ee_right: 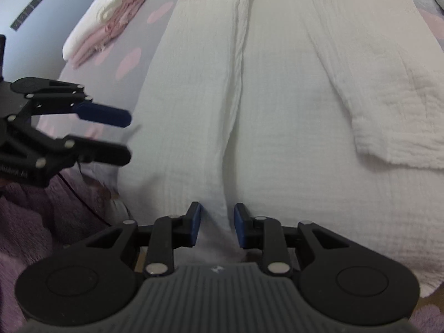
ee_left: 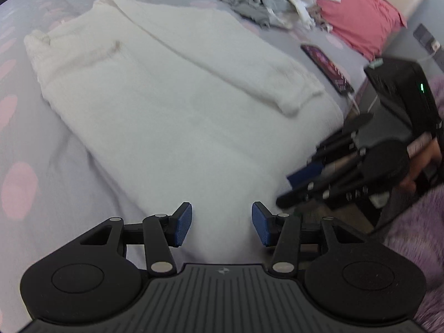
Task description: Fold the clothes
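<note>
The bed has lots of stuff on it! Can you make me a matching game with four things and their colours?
Things:
1. garment
2. pillow
3. gripper pads
4. bedsheet

Colours:
A. blue
B. lilac with pink spots
C. white
D. pink

Pairs: 1-C, 2-D, 3-A, 4-B

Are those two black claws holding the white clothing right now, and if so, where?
Neither. The left hand-held gripper and right hand-held gripper are both open, poised over the white garment's near hem with nothing pinched.
</note>
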A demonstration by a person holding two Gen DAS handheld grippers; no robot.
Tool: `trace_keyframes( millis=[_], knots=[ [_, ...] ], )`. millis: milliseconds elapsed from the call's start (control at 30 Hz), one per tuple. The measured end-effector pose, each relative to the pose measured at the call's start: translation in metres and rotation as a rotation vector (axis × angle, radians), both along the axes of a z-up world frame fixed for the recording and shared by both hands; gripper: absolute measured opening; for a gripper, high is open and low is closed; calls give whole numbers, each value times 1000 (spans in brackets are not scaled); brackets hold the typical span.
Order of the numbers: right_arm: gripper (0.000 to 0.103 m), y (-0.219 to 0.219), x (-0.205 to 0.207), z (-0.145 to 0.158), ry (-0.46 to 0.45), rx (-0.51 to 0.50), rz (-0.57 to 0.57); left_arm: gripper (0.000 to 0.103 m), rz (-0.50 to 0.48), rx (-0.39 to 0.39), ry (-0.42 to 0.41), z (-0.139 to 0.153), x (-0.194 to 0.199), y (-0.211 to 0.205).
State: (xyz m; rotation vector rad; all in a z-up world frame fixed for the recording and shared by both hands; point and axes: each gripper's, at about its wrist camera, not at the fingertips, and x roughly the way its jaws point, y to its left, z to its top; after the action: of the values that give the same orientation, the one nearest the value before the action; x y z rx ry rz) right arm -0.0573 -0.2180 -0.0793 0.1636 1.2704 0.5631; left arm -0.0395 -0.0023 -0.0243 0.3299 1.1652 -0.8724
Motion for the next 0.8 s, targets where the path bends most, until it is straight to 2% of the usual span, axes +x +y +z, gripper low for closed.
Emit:
trace_keyframes(
  millis=[200, 300, 333, 367, 533, 600, 667, 700, 733, 800],
  knots=[
    [29, 2, -4, -6, 20, -7, 1, 46, -8, 70, 43, -18, -17, 11],
    [37, -1, -6, 3, -27, 1, -23, 46, 4, 78, 36, -23, -18, 16],
    [44, -1, -6, 7, -50, 1, -32, 46, 14, 65, 32, -23, -17, 17],
    [45, -4, -5, 10, -72, 3, -38, 46, 25, 46, 31, -23, -15, 19],
    [45, -6, 6, 15, -152, 46, -72, 47, 169, -103, 143, -30, 8, 32],
    [41, -6, 12, 11, -149, 73, -83, 47, 238, -145, 199, -37, 19, 38],
    [33, -4, 17, 4, -124, 111, -90, 37, 275, -163, 237, -41, 25, 42],
    [28, -4, 18, 1, -106, 134, -92, 28, 282, -168, 243, -41, 25, 44],
    [16, -3, 19, -3, -88, 157, -93, 21, 288, -174, 249, -41, 26, 46],
    [15, -3, 21, -4, -62, 203, -108, 11, 300, -182, 261, -39, 26, 50]
  ],
)
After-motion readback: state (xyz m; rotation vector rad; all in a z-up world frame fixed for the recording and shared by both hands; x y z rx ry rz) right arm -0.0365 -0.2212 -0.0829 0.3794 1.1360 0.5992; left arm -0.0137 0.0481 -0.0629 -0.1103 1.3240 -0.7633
